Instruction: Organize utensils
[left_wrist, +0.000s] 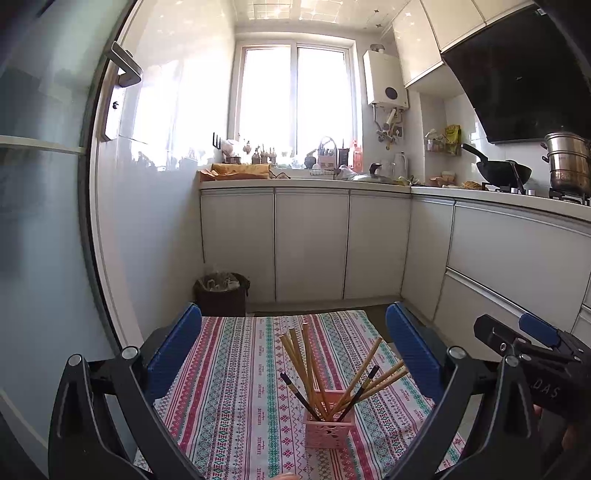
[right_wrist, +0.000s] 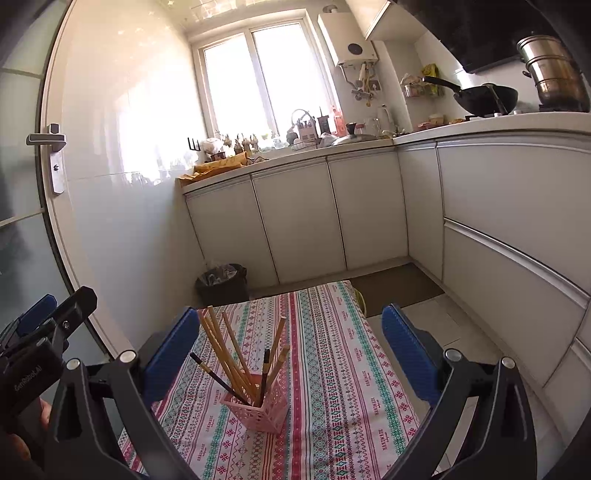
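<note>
a small table (left_wrist: 236, 369) under a striped patterned cloth (right_wrist: 332, 350) stands in a kitchen with white cabinets (left_wrist: 310, 243) and a dark bin (left_wrist: 221, 293) on the floor beyond it. near the table's front, a pink holder (left_wrist: 328, 428) stands upright with wooden and dark chopsticks (left_wrist: 314, 365) fanned out of its top. both the left gripper (left_wrist: 295, 354) and the right gripper (right_wrist: 290, 354) hover above it, blue pads (left_wrist: 173, 354) spread wide, holding nothing.

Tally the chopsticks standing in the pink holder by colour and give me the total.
Wooden chopsticks: 6
Black chopsticks: 2
Total: 8, all in the pink holder
</note>
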